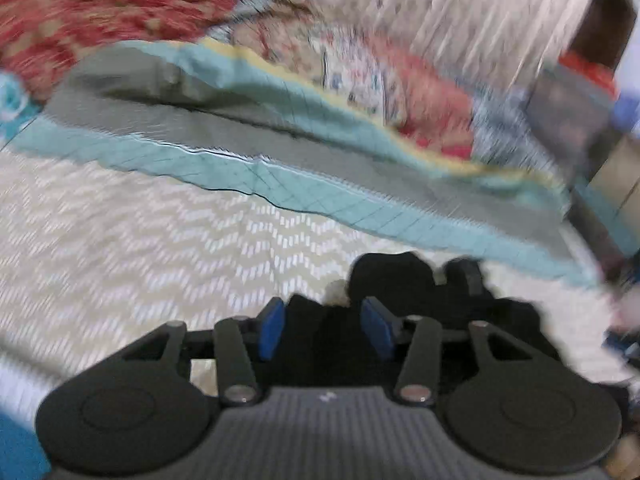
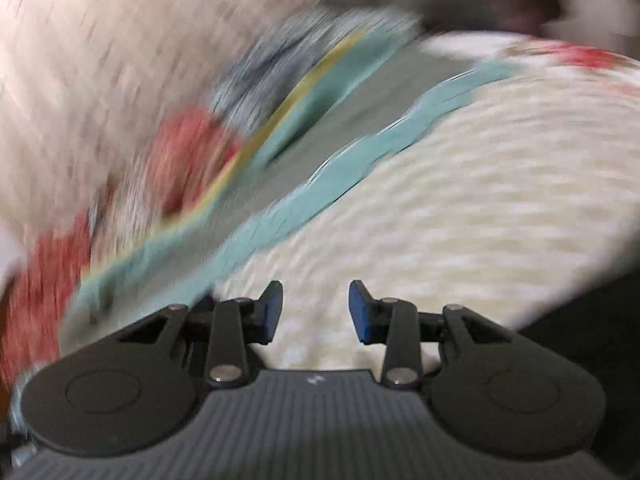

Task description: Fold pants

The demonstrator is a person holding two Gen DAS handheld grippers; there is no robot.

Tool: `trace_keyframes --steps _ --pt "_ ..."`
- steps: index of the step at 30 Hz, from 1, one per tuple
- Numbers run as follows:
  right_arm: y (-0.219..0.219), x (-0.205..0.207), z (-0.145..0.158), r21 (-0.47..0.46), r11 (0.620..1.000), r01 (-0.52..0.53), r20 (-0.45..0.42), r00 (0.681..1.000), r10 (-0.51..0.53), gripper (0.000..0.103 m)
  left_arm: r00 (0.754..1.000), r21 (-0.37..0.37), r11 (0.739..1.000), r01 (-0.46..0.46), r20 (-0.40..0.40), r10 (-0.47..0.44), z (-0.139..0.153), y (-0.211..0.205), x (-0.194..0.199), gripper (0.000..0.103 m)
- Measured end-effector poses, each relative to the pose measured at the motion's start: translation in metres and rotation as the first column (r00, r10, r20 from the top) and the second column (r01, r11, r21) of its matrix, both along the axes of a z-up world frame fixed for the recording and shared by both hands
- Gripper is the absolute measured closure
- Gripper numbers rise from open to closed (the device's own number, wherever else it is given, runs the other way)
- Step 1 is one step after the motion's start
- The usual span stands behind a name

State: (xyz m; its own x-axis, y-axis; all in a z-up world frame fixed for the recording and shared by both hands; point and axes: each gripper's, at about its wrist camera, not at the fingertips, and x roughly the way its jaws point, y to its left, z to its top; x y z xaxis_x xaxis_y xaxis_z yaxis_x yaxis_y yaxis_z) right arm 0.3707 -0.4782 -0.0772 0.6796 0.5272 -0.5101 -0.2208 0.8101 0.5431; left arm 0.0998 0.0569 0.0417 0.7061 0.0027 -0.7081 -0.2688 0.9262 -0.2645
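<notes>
**Both grippers over the bed, black pants at the left one**

Both views are motion-blurred. The bed (image 1: 120,220) carries a cream bedspread with a white zigzag weave. Across its far side lies a teal and grey quilt (image 1: 280,184) with a yellow trim, and past that a floral sheet in red, white and blue (image 1: 380,80). A red patterned blanket (image 1: 80,12) is bunched at the bed's far left corner. A pale patterned curtain (image 1: 460,0) hangs behind.

Left gripper (image 1: 324,330): blue pads spread apart, jaws open. Black pants (image 1: 420,312) lie bunched on the bedspread right at the gripper, the dark cloth filling the gap between the pads and spreading out to the right of the gripper. Pads do not look pressed on the cloth; exact contact is hard to tell through the blur.

Right gripper (image 2: 316,310): blue pads wide apart, open, holding nothing. Only the cream bedspread (image 2: 480,200) shows between them. The teal quilt band (image 2: 280,216) runs diagonally just beyond its left finger. A dark mass (image 2: 592,320) shows at the right edge of this view; cannot tell what it is.
</notes>
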Motion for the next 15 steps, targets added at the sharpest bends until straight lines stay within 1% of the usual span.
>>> trace_keyframes --steps 1,2,3,4,5,6,7,8,9,10,11,12,13,14,15 --pt "0.024 0.013 0.002 -0.026 0.998 -0.061 -0.014 0.998 0.06 0.063 0.999 0.042 0.999 0.001 -0.035 0.001 -0.013 -0.001 0.018 0.06" --pt "0.045 0.026 0.003 -0.042 0.992 -0.118 -0.025 0.993 0.117 0.063 0.997 0.079 0.997 -0.009 -0.074 0.015 -0.028 0.0 0.036 0.063" --pt "0.068 0.039 0.004 -0.056 0.983 -0.174 -0.032 0.985 0.172 0.063 0.994 0.085 0.996 -0.029 -0.102 0.038 -0.044 0.002 0.045 0.064" --pt "0.088 0.052 0.009 -0.073 0.972 -0.222 -0.035 0.975 0.219 0.063 0.991 0.062 0.997 -0.049 -0.125 0.056 -0.055 0.009 0.051 0.064" --pt "0.103 0.062 0.012 -0.091 0.962 -0.256 -0.038 0.967 0.253 0.063 0.988 0.004 0.998 -0.068 -0.14 0.068 -0.066 0.017 0.051 0.064" --pt "0.123 0.076 0.012 -0.112 0.949 -0.294 -0.04 0.956 0.292 0.062 0.988 -0.091 0.993 -0.075 -0.138 0.062 -0.076 0.023 0.05 0.06" --pt "0.138 0.088 0.01 -0.122 0.937 -0.326 -0.04 0.945 0.324 0.06 0.991 -0.179 0.981 -0.07 -0.126 0.048 -0.081 0.024 0.048 0.053" --pt "0.155 0.095 0.006 -0.127 0.925 -0.358 -0.044 0.934 0.355 0.05 0.993 -0.226 0.972 -0.062 -0.116 0.037 -0.086 0.022 0.047 0.034" --pt "0.17 0.105 -0.001 -0.14 0.915 -0.378 -0.061 0.926 0.373 0.047 0.995 -0.227 0.973 -0.043 -0.095 0.021 -0.088 0.014 0.045 0.028" --pt "0.182 0.109 -0.006 -0.16 0.91 -0.384 -0.084 0.923 0.375 0.045 0.997 -0.187 0.982 -0.015 -0.08 0.0 -0.088 0.004 0.046 0.03" --pt "0.196 0.112 -0.016 -0.179 0.902 -0.393 -0.116 0.919 0.378 0.045 0.996 -0.129 0.991 0.029 -0.076 -0.039 -0.089 -0.008 0.046 0.047" --pt "0.209 0.118 -0.026 -0.178 0.891 -0.417 -0.157 0.906 0.393 0.045 0.994 -0.089 0.994 0.065 -0.086 -0.073 -0.088 -0.018 0.046 0.074" --pt "0.214 0.115 -0.038 -0.164 0.881 -0.444 -0.197 0.89 0.412 0.05 0.992 -0.065 0.994 0.084 -0.094 -0.09 -0.085 -0.024 0.045 0.086" --pt "0.221 0.112 -0.045 -0.158 0.873 -0.461 -0.221 0.878 0.424 0.067 0.991 -0.076 0.993 0.095 -0.085 -0.102 -0.083 -0.025 0.042 0.09" --pt "0.225 0.105 -0.043 -0.177 0.867 -0.465 -0.207 0.879 0.429 0.084 0.993 -0.091 0.992 0.091 -0.062 -0.097 -0.077 -0.022 0.038 0.092"
